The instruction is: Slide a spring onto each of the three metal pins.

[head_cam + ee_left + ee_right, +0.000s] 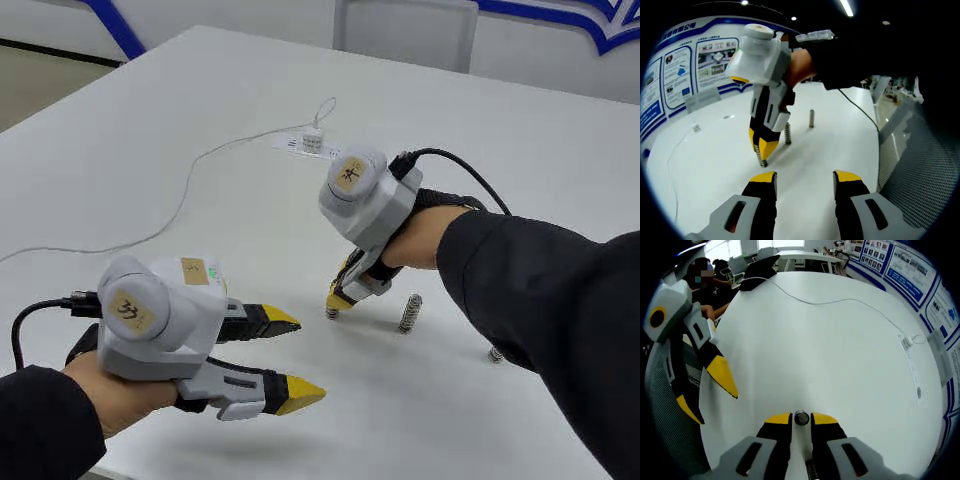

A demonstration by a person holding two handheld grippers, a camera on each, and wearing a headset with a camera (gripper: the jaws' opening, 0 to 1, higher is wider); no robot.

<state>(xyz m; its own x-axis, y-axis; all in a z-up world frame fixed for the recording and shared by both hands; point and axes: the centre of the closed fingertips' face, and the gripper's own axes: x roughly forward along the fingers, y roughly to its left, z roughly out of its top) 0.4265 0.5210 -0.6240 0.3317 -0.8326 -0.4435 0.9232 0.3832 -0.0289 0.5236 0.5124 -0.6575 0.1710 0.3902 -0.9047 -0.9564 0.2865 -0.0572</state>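
Right tongs [336, 299] point down to the tabletop [200, 120], clamped on an upright spring [760, 158]. A second spring [409, 313] stands at their 3 o'clock. Left tongs [300, 357] hover apart, empty, at 7 o'clock. Judgement: this spring is being seated on its pin; next, push down squarely, then release.

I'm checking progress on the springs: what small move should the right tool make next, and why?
Probably open slightly and let go: the right tool pinches a spring whose foot already reaches the table, upright like the two springs beyond.
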